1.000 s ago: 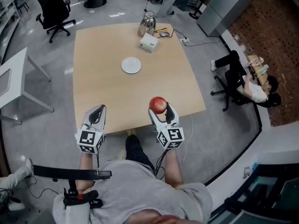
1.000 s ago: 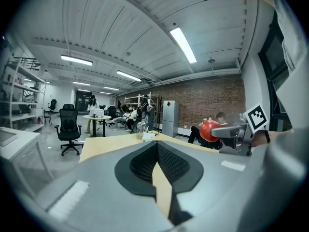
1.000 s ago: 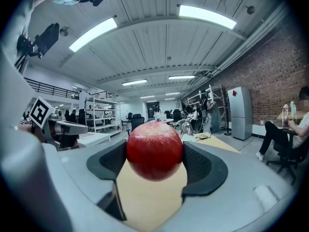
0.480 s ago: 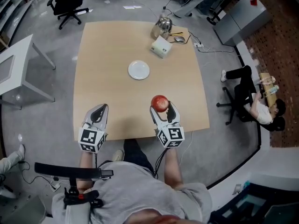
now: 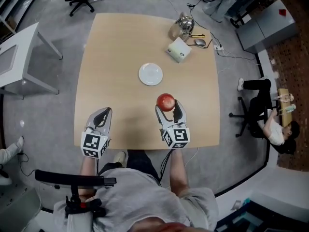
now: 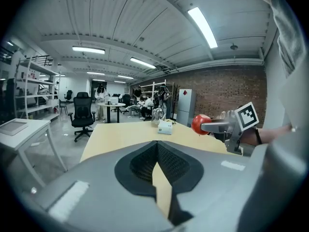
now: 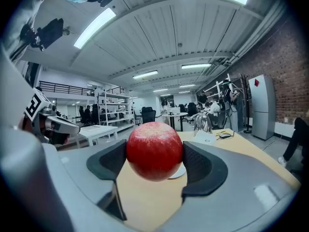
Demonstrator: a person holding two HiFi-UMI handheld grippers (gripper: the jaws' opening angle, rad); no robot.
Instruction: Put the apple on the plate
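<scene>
Short of the plate (image 5: 150, 74), the right gripper (image 5: 167, 106) is clamping the apple (image 5: 165, 101), not yet placed, while the left gripper (image 5: 101, 115) is idling, jaws together.

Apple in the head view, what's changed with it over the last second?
The right gripper has carried the apple forward from the table's near edge toward the plate; the gap is smaller. The left gripper came forward too. Unchanged: right shut on the apple, left shut and empty, plate bare.
</scene>
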